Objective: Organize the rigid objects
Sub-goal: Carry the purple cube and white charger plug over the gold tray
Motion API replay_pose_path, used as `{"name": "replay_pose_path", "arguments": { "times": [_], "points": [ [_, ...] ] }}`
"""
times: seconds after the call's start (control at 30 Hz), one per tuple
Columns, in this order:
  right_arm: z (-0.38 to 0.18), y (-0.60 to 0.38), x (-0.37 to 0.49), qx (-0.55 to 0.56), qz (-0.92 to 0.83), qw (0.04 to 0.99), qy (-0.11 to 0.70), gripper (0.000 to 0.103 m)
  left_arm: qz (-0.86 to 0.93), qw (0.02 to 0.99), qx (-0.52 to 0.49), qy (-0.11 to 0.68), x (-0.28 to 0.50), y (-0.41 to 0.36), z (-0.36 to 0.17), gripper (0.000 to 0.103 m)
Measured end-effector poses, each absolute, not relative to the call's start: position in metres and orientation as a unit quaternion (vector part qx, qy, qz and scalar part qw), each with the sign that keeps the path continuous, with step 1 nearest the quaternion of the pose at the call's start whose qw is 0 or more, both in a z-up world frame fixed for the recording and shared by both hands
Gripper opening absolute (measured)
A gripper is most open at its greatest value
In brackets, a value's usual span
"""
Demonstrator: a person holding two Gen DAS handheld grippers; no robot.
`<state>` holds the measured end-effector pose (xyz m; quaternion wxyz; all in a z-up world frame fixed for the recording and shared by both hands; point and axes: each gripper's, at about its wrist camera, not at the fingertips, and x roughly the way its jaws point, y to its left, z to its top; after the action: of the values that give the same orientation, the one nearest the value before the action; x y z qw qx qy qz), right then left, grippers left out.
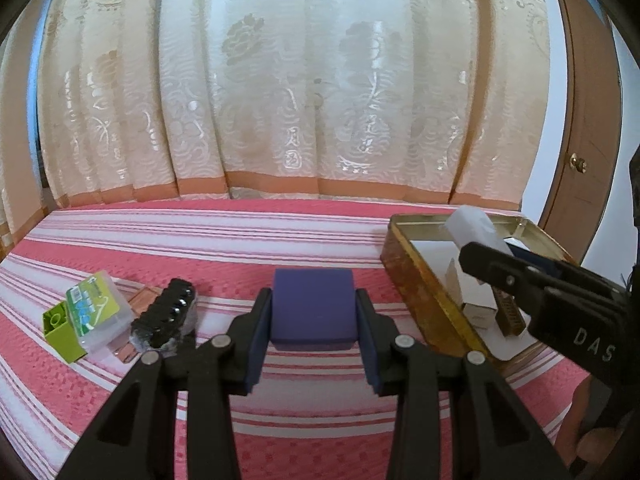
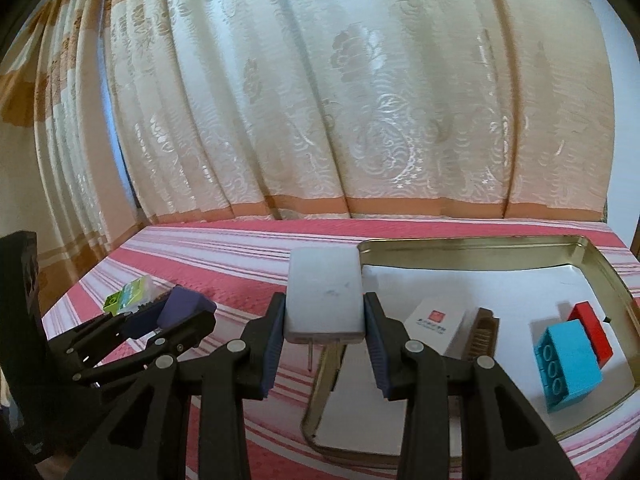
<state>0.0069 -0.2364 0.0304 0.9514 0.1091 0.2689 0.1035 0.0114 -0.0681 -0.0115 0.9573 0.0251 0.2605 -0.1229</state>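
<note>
My left gripper is shut on a purple box, held above the striped red bedspread. My right gripper is shut on a white rounded block, which hangs over the left rim of the gold metal tin. In the left wrist view that tin lies to the right, with the right gripper and its white block above it. Inside the tin lie a white carton, a brown comb-like piece, a blue brick and a red brick.
On the bedspread at the left lie a green brick, a clear plastic case with a green label and a black ridged piece. A patterned curtain hangs behind the bed. A wooden door stands at the right.
</note>
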Motion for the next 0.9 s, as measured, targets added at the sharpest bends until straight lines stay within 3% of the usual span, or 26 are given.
{"name": "replay_pose_path", "arguments": {
  "times": [0.9],
  "points": [
    [0.027, -0.327, 0.004, 0.126, 0.025, 0.957, 0.26, 0.041, -0.165, 0.955, 0.029, 0.244, 0.015, -0.127, -0.001, 0.039]
  ]
}}
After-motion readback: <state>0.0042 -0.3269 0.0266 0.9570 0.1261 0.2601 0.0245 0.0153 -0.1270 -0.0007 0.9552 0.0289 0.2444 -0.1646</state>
